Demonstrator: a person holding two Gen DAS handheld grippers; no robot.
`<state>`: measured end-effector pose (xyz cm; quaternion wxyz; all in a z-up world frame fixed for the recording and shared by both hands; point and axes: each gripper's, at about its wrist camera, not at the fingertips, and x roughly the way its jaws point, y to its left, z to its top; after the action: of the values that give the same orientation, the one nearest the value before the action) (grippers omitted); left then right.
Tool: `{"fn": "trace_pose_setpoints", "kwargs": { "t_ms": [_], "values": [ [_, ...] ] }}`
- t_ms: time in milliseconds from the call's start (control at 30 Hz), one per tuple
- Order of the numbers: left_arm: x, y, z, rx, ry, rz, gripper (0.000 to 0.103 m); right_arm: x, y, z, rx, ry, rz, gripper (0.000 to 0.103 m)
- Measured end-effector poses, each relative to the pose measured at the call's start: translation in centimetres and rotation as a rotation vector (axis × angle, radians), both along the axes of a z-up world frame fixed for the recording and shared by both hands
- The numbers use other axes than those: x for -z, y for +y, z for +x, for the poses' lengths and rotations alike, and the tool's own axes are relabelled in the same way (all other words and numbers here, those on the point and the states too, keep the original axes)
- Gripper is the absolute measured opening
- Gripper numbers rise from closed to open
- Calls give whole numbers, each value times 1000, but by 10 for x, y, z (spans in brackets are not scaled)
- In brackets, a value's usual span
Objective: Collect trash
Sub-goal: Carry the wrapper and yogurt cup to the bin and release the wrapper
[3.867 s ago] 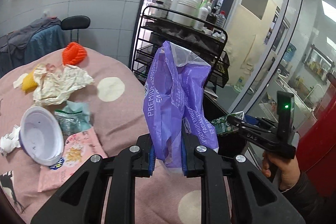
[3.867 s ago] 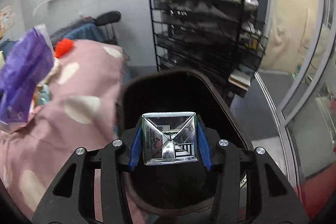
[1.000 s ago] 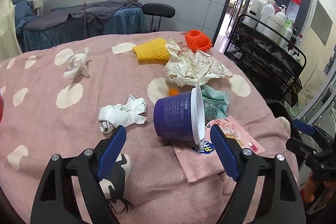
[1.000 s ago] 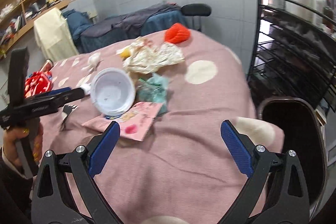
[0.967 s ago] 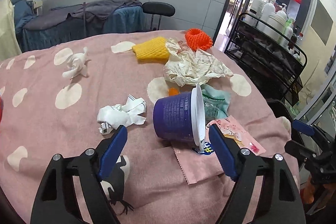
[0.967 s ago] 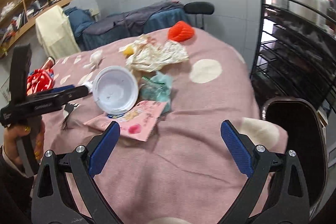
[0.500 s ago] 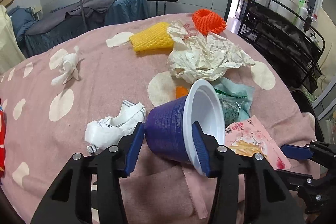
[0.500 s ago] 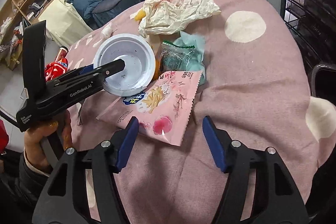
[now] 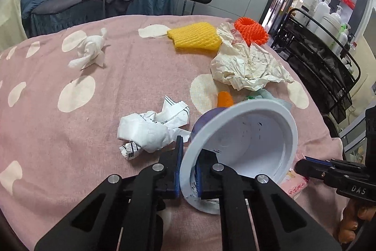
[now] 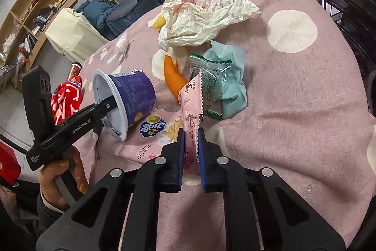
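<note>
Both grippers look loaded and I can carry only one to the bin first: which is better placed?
Probably right gripper: it pinches the pink wrapper, the black bin rim on its side.

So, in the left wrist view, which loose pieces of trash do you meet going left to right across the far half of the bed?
twisted white tissue → yellow foam net → orange foam net
</note>
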<state>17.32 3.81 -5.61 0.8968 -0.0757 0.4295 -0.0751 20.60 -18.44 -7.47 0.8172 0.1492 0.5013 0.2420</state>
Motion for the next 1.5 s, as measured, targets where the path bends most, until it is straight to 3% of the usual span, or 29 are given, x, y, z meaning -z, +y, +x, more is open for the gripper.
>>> {"fn": "trace_pose_setpoints", "kwargs": {
  "t_ms": [300,500,700,900,1167,1333,1500],
  "values": [
    [-21,8,-18,-28,-72,-59,8,-42,-9,-39,-16,-186,-9,7],
    [-45,5,-33,-16,-136,-95,8,-74,-37,-69,37,-297,-5,6],
    [-63,-18,-40,51,-185,-115,8,-103,-88,-101,196,-419,-60,6],
    [-66,-66,-38,169,-186,-125,8,-112,-152,-126,400,-465,-136,6],
    [-65,-136,-36,327,-178,-121,8,-93,-212,-141,606,-445,-367,6],
    [-60,-176,-33,407,-164,-117,8,-56,-234,-133,660,-380,-490,6],
    [-54,-211,-30,469,-146,-99,8,-14,-250,-127,676,-307,-550,6]
  ]
}}
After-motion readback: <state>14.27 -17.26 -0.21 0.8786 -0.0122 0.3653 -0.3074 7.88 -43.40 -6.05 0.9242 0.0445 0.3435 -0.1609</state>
